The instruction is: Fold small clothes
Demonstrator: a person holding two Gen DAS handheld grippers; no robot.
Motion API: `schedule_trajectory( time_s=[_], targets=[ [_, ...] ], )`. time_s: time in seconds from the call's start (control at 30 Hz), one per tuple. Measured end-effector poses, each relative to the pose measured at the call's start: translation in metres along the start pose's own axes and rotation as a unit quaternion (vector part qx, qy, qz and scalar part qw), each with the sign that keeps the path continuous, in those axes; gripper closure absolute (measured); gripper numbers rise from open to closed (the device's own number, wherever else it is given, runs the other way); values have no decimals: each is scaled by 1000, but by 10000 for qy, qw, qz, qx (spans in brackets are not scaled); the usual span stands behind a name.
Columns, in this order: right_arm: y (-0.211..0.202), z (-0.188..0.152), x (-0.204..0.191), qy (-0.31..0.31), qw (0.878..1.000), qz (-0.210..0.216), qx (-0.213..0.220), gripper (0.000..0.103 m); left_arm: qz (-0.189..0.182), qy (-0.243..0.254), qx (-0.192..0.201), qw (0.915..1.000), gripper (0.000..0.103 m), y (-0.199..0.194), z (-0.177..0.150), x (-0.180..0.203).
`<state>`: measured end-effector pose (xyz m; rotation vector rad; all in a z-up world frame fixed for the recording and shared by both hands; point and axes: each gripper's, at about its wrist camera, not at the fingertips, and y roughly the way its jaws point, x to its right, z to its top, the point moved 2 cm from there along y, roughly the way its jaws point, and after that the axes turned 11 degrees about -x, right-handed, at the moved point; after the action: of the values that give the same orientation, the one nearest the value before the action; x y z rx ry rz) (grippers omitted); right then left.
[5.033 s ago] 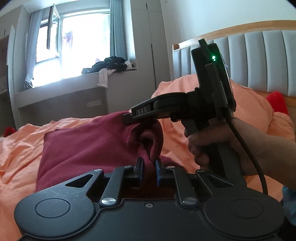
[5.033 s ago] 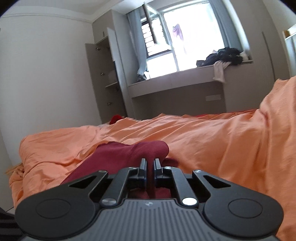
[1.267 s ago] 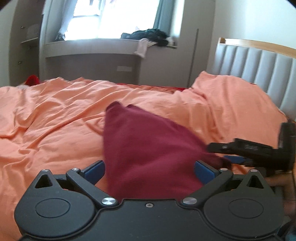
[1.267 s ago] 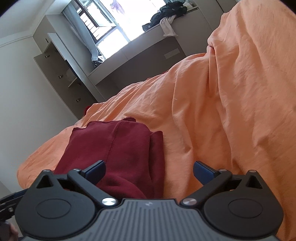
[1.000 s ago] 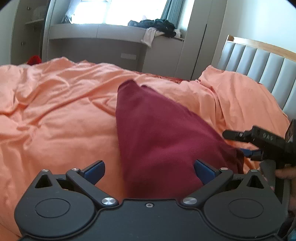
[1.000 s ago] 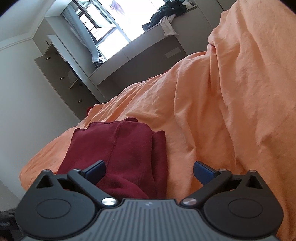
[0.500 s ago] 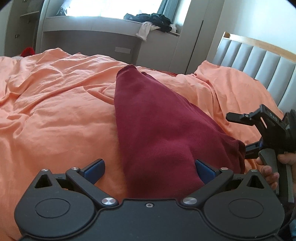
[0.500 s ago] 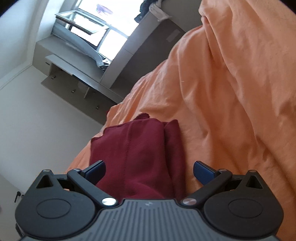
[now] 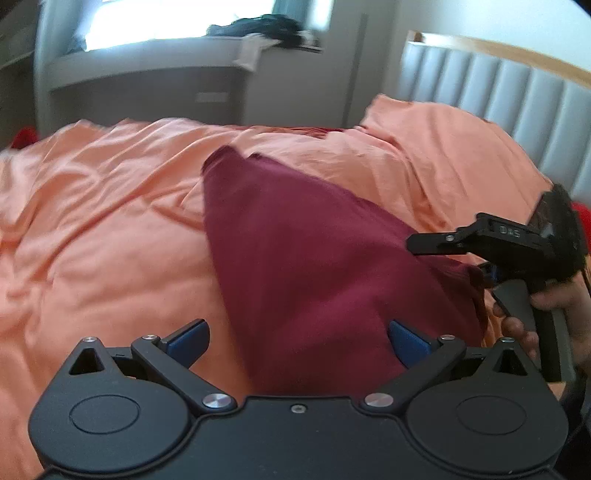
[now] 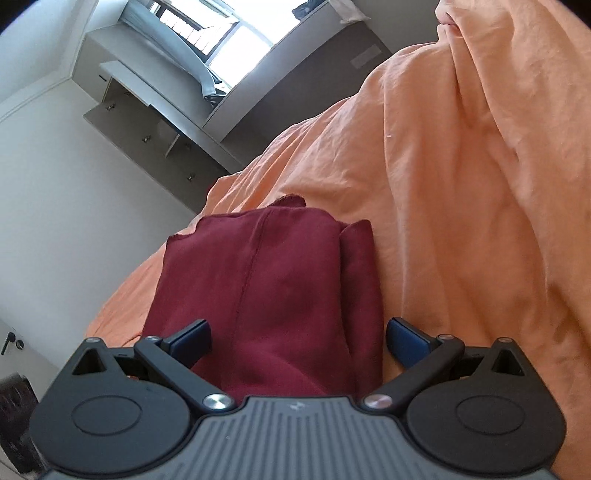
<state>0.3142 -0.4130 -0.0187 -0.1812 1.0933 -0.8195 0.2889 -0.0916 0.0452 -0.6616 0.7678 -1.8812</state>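
Bedroom light comes from a window ledge at the far wall, with a dark heap of clothes on it and a padded headboard at the right. Filling most of both views is a rumpled orange bedspread, which rises into a high fold on the right of the right wrist view.

On that spread lies the maroon garment, already folded into a long, narrow stack. From the left wrist view its long axis runs away from the camera toward the window, the far end tapering to a point. In the right wrist view a seam runs lengthwise and a doubled edge shows along its right side.

Both tools sit at the near end of the garment. The left gripper has its jaws spread wide and holds nothing; the cloth passes between its blue pads without being pinched. The right gripper is likewise spread wide and empty, poised over the same near end, and in the left wrist view it appears at the garment's right corner, gripped by a hand.

Judging by this, the next fold would bring the near end toward the far one, along the long axis. Each gripper seems equally close to its own near corner.
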Motion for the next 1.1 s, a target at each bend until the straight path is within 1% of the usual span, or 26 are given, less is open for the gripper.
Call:
schedule_trajectory(
  time_s=[0.07, 0.13, 0.2, 0.23, 0.27, 0.37, 0.43, 0.5, 0.63, 0.9, 0.97, 1.03, 1.1],
  targets=[
    [1, 0, 2, 84, 10000, 47, 19, 0, -39, 308, 85, 9995, 0, -3, 3, 0],
    [1, -1, 3, 151, 9998, 80, 44, 0, -135, 488, 215, 9985, 0, -3, 4, -3],
    [0, -1, 3, 138, 9999, 62, 54, 0, -288, 522, 472, 9971, 0, -2, 2, -9],
    [0, -2, 2, 107, 9999, 40, 51, 0, -353, 481, 618, 9963, 0, 0, 1, -13],
    [0, -3, 1, 43, 10000, 7, 51, 0, -415, 367, 686, 9961, 0, 2, -1, -18],
    [2, -7, -2, -128, 9998, -122, 79, 0, -776, -228, 467, 9956, 0, 11, -5, -28],
    [3, -10, -5, -209, 9995, -213, 83, 0, -868, -400, 456, 9944, 0, 14, -7, -31],
    [6, -11, -6, -261, 9992, -289, 84, 0, -843, -394, 479, 9945, 0, 15, -9, -30],
    [8, -12, -7, -215, 9993, -295, 105, 0, -723, -322, 542, 9954, 0, 16, -12, -24],
    [12, -10, -7, -178, 9993, -297, 123, 0, -748, -371, 545, 9950, 0, 14, -14, -27],
    [12, -10, -7, -179, 9993, -318, 126, 0, -820, -424, 548, 9942, 0, 13, -14, -29],
    [11, -12, -6, -149, 9993, -317, 157, 0, -1045, -528, 547, 9916, 0, 12, -14, -34],
    [11, -13, -7, -140, 9991, -348, 196, 2, -1315, -696, 578, 9872, 0, 10, -14, -40]
  ],
)
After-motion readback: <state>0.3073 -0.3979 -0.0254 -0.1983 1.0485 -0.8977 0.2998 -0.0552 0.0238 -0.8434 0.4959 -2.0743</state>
